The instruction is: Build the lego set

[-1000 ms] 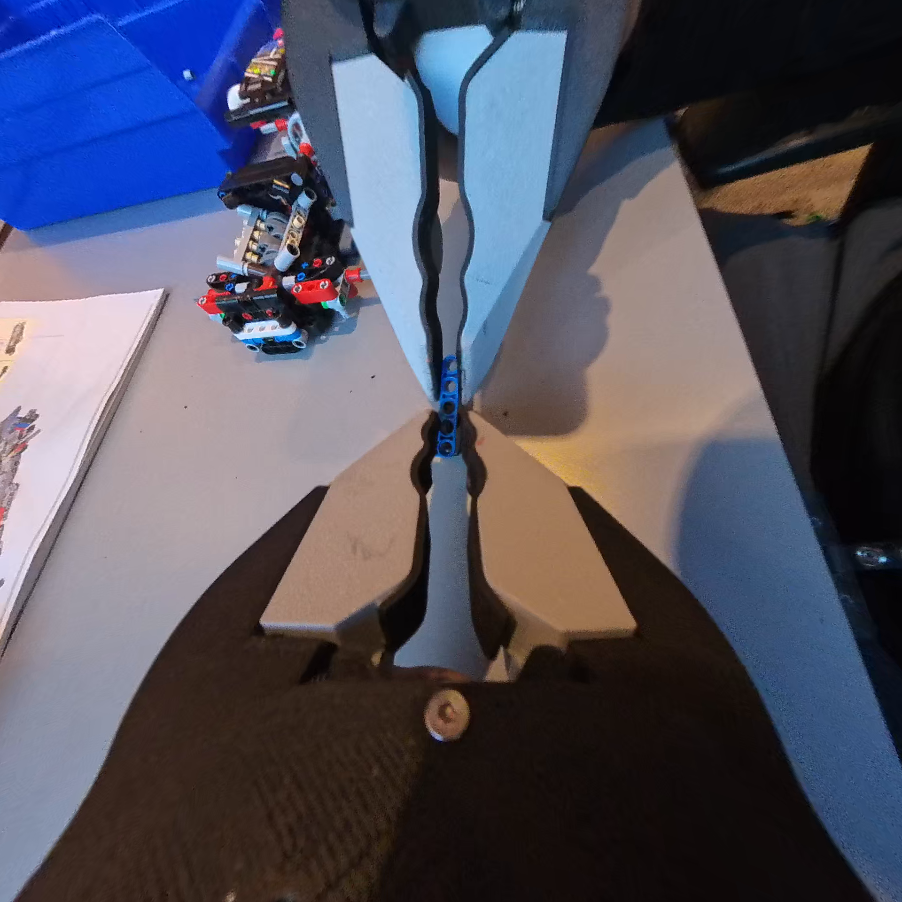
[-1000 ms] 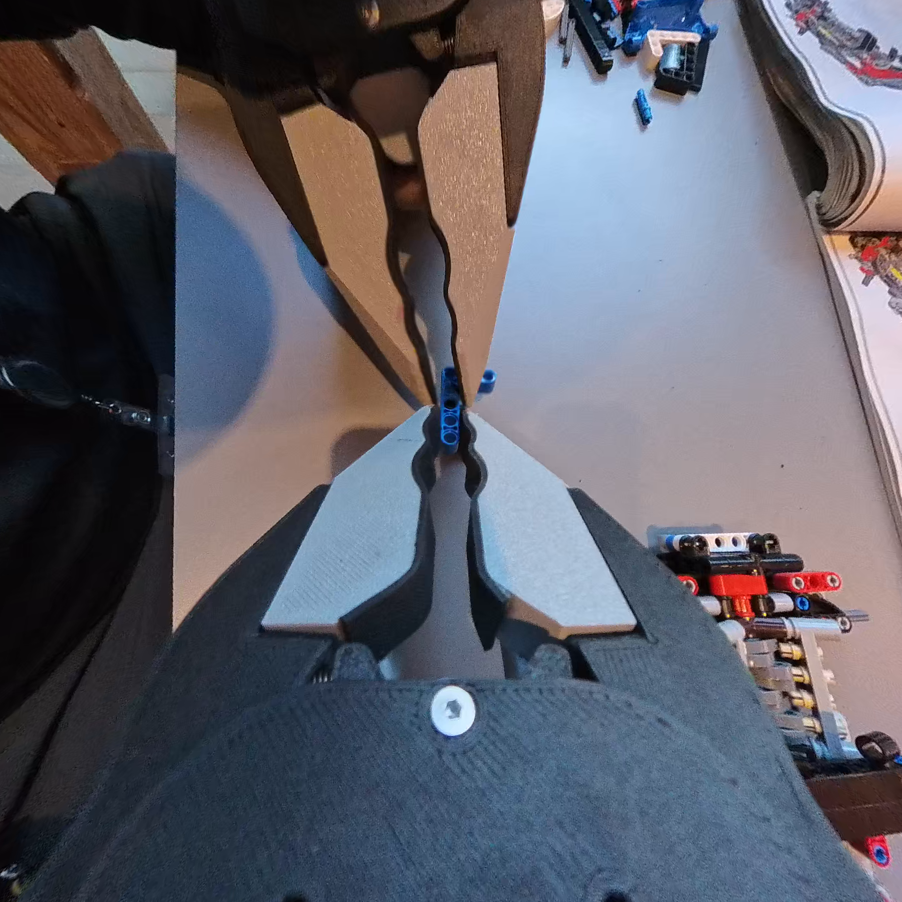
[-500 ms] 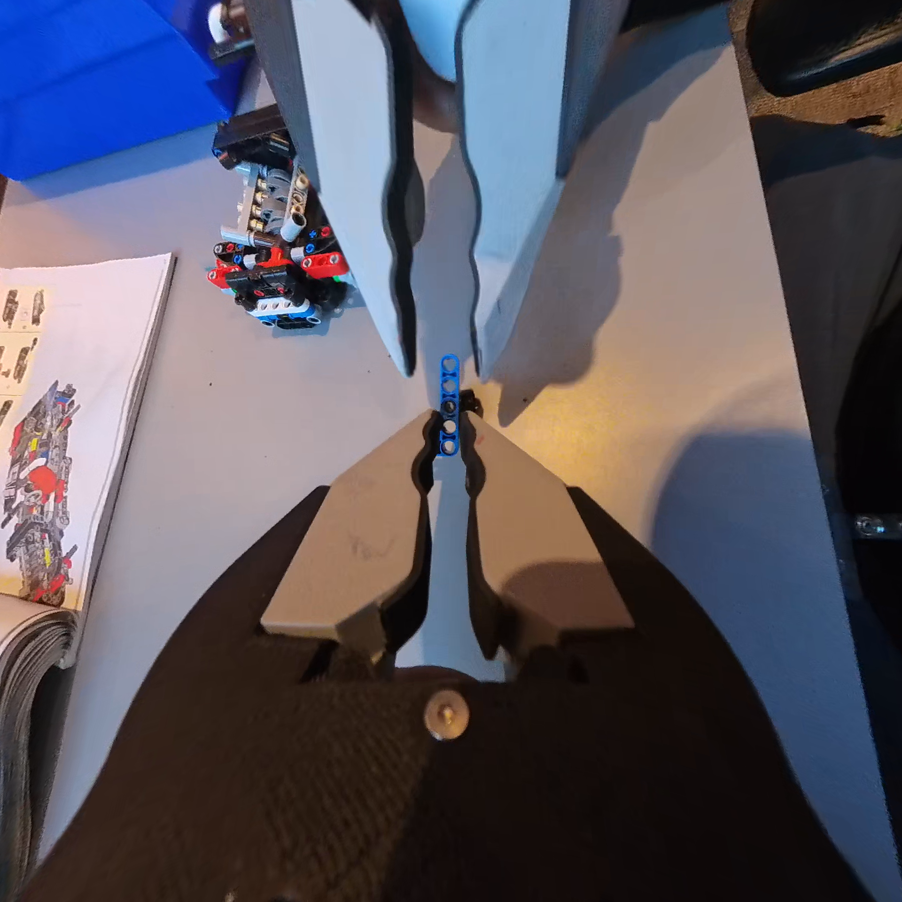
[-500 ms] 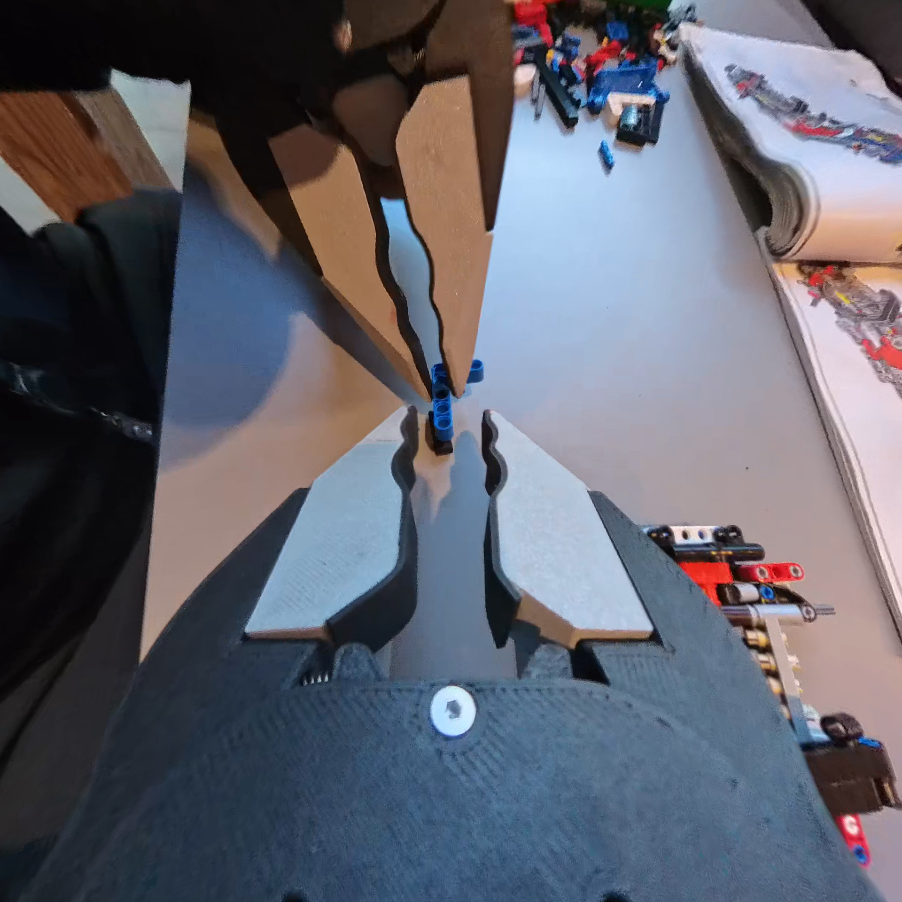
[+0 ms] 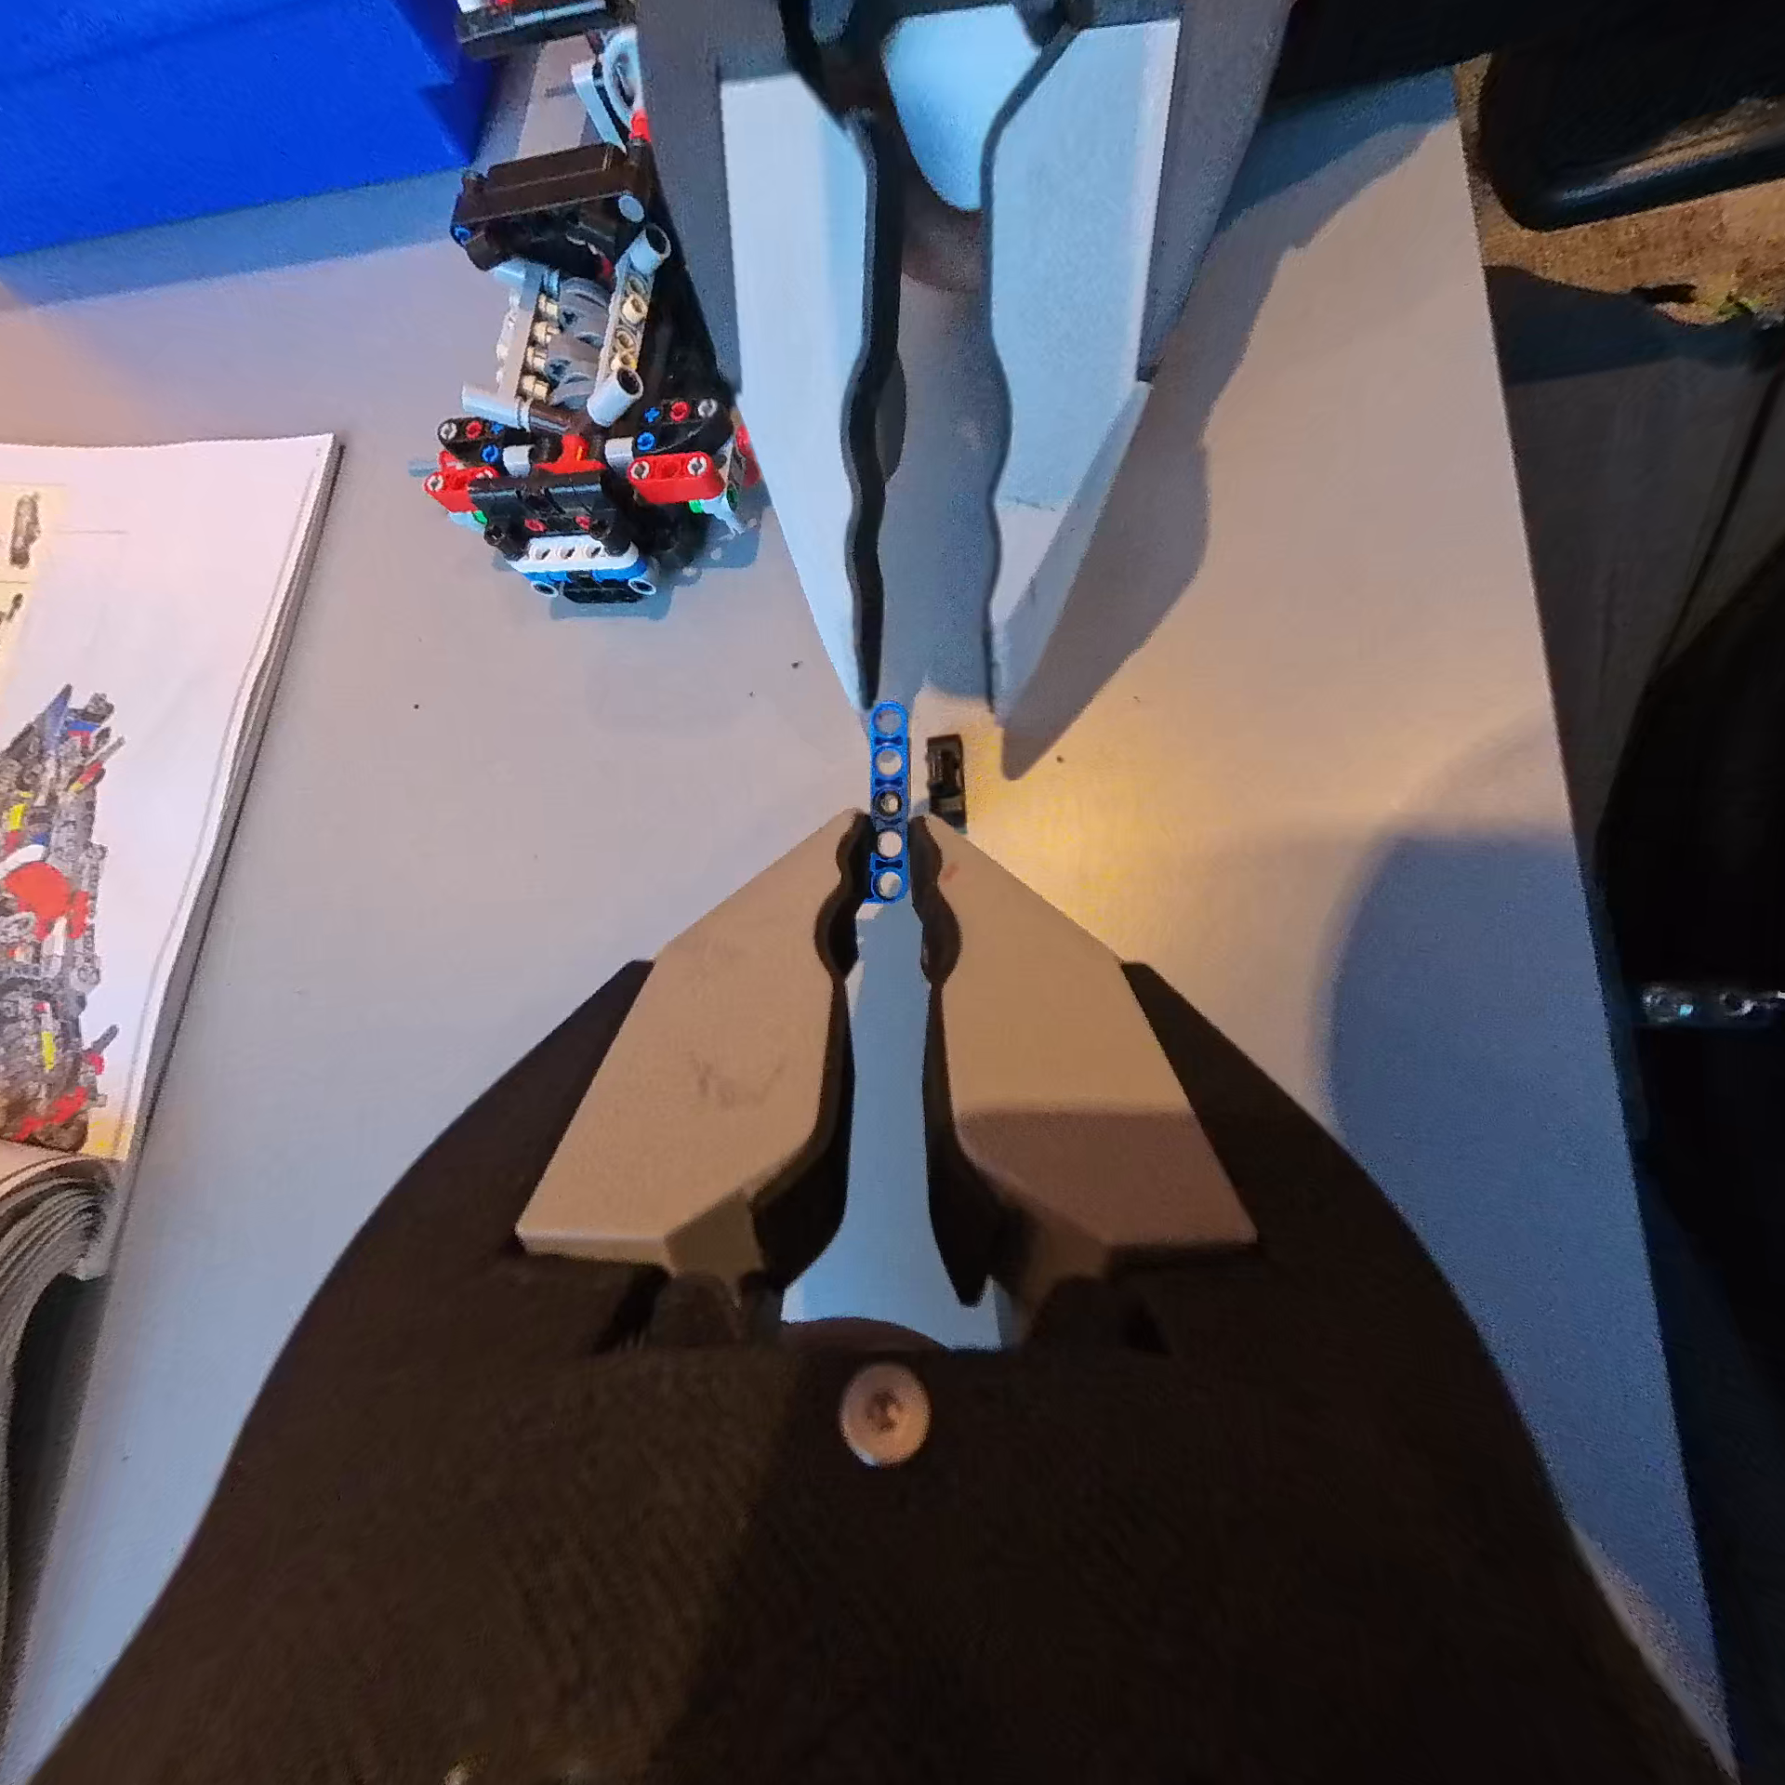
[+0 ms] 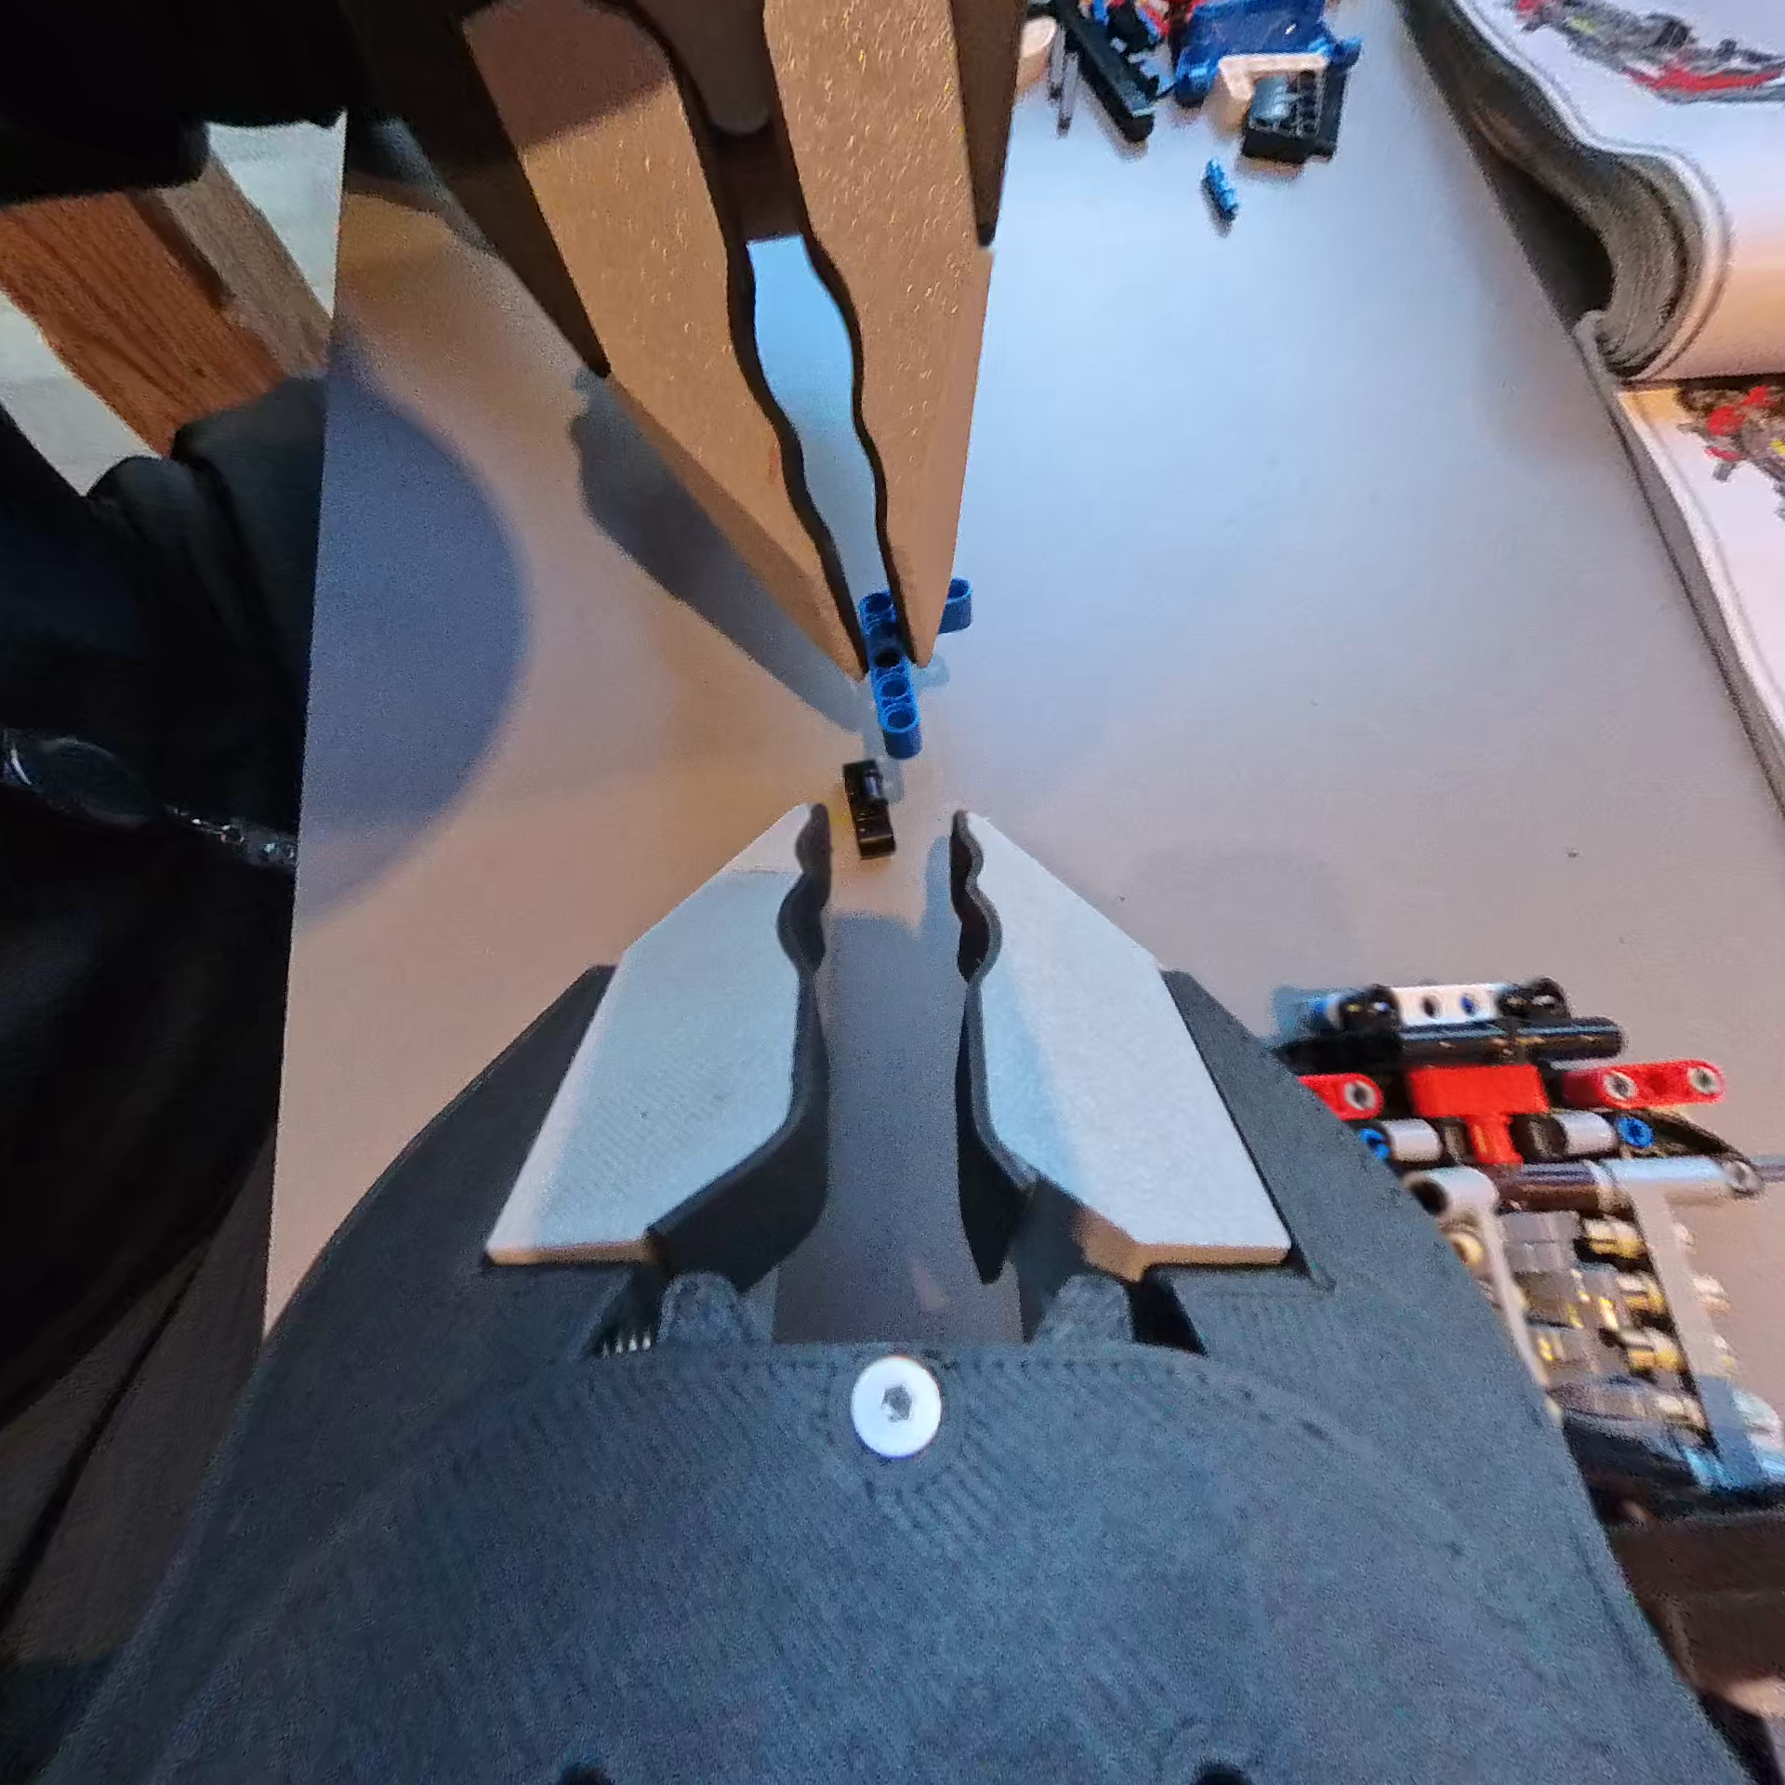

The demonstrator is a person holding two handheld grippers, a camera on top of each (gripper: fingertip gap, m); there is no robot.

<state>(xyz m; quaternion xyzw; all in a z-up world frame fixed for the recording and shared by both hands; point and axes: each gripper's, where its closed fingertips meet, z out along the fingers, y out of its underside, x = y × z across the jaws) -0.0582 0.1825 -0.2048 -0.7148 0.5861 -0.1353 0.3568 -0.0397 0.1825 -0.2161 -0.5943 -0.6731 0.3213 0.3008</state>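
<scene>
My left gripper (image 5: 889,831) is shut on a thin blue beam (image 5: 889,802) with several holes, held lengthwise just above the grey table (image 5: 483,773). The beam's far end sticks out past the fingertips. In the right wrist view the left gripper (image 6: 893,657) comes in from the top with the beam (image 6: 893,700). My right gripper (image 6: 884,821) is open and empty. A small black pin (image 6: 869,807) lies on the table between its fingertips, just short of the beam. In the left wrist view the right gripper (image 5: 929,705) faces the beam, with the pin (image 5: 945,773) beside it.
The part-built model (image 5: 580,464) stands on the table, also in the right wrist view (image 6: 1507,1111). An open instruction booklet (image 5: 145,724) lies at the side, blue bins (image 5: 193,97) behind. Loose parts (image 6: 1236,68) lie far off. The table edge (image 6: 319,676) and a person's dark clothing are close. Both grippers' tips are close together, under 4 cm apart.
The right gripper opened, let go of the blue beam and drew back a little. The black pin now lies on the table, apart from the beam. The left gripper still holds the beam.
</scene>
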